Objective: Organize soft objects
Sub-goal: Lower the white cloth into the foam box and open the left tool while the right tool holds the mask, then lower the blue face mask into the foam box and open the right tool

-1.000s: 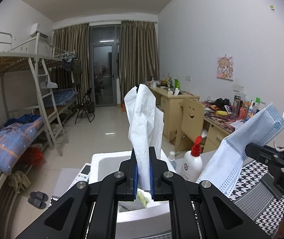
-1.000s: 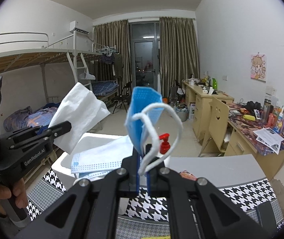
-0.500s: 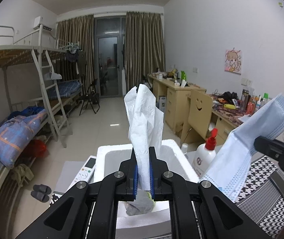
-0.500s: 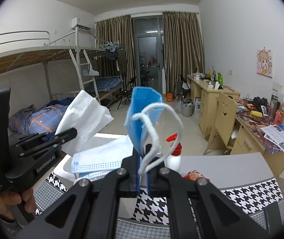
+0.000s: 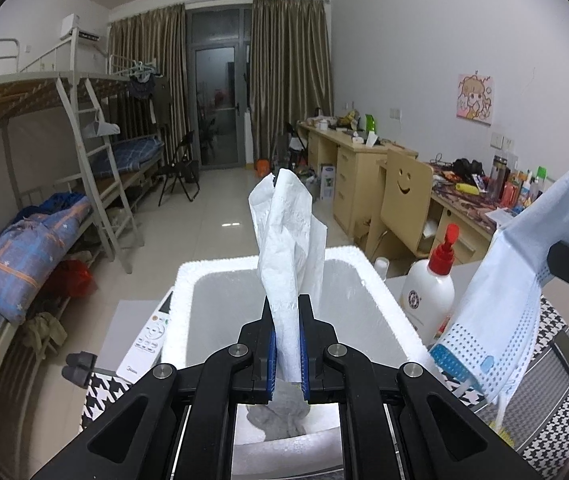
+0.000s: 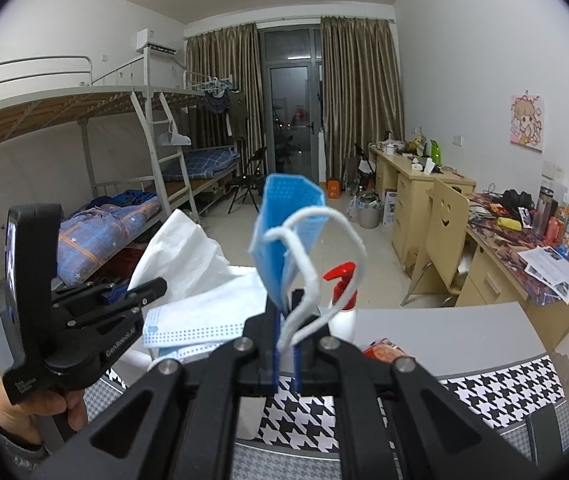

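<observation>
White tissue (image 5: 284, 248) pinched upright in left gripper (image 5: 286, 354), tilted downward.

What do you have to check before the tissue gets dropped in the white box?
1. Left gripper shut on tissue: ok.
2. Right gripper shut on mask: ok.
3. Tissue over the box opening: ok.
4. Room in the box: ok; only a grey wad shows inside.
5. Mask clear of the drop path: ok, it hangs to the right.
6. Bottle out of the way: ok, beside the box.
</observation>
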{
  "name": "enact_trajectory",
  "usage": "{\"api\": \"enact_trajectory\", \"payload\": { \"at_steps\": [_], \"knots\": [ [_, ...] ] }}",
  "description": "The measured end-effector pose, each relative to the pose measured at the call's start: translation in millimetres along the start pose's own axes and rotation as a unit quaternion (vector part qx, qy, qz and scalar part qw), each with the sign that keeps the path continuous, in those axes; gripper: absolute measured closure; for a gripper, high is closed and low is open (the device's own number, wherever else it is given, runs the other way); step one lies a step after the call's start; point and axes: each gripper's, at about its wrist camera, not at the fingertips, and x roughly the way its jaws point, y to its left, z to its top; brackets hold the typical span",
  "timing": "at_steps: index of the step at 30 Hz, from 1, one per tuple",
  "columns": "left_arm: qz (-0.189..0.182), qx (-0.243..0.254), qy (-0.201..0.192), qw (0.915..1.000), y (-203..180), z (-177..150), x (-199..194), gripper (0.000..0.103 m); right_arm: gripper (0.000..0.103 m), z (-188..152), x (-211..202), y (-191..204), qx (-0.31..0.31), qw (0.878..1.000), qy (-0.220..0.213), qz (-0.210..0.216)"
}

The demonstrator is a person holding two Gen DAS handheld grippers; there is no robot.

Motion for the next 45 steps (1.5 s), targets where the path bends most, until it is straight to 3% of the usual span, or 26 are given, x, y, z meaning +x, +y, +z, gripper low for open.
{"api": "enact_trajectory", "payload": {
  "at_steps": [6,8,9,10,12,13,22,45],
  "knots": [
    [0.004,-0.001,0.017,0.9998,3,-3,10,0.093,0.096,-1,6,-1,0.005,1.0,0.008,-0.003],
    [0.004,0.001,0.022,0.9998,4,-4,13,0.084,0.096,-2,8,-2,0.006,1.0,0.01,-0.004],
    [0.007,0.0,0.024,0.9997,4,-3,13,0.064,0.096,-1,8,-3,0.007,1.0,0.01,-0.005],
    [0.01,-0.001,0.024,0.9997,3,-4,13,0.037,0.096,-1,9,-3,0.009,1.0,0.011,-0.005],
    [0.019,-0.009,0.012,0.9997,7,-4,9,0.014,0.096,0,10,-3,0.009,1.0,0.012,-0.006],
    [0.022,-0.012,0.006,0.9997,8,-4,6,0.012,0.096,0,10,-3,0.01,1.0,0.013,-0.006],
    [0.039,-0.017,-0.008,0.9991,17,-2,-4,0.003,0.096,4,13,2,0.009,1.0,0.014,-0.007],
    [0.088,-0.048,-0.04,0.9942,66,-12,-44,0.001,0.096,15,37,30,-0.007,1.0,0.023,0.017]
  ]
}}
